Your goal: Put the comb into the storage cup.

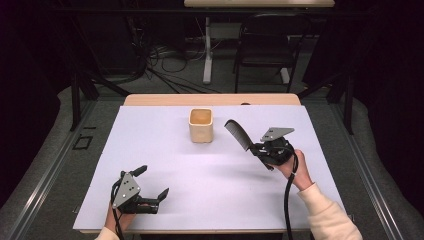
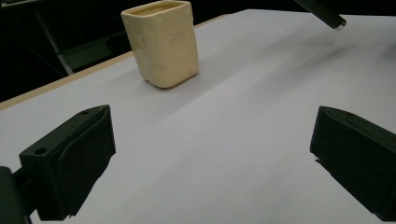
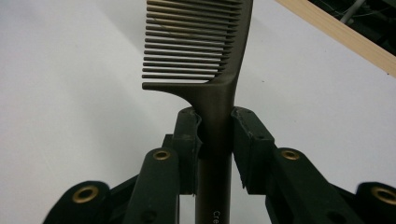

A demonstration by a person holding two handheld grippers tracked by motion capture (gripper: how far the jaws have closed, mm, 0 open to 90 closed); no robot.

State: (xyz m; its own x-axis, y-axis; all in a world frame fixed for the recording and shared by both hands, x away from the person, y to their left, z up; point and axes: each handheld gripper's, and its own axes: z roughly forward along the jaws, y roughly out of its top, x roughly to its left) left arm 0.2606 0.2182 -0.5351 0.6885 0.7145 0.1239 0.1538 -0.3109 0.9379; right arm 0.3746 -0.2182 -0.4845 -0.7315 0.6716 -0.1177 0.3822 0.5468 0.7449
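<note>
A dark comb (image 1: pixel 238 134) is held above the white table cover, its toothed end pointing up and left toward the cream square cup (image 1: pixel 201 124). My right gripper (image 1: pixel 256 148) is shut on the comb's handle (image 3: pixel 215 135), with both pads pressing its sides. The cup stands upright at the middle back and looks empty from above. My left gripper (image 1: pixel 153 182) rests low at the front left, jaws wide apart and nothing between them. In the left gripper view the cup (image 2: pixel 162 43) stands ahead, and the comb's handle tip (image 2: pixel 323 12) pokes in at the top right.
The white cover (image 1: pixel 210 190) spreads over a wooden table whose back edge (image 1: pixel 210 99) shows behind the cup. Beyond the table stand a black chair (image 1: pixel 267 42) and loose cables on the floor.
</note>
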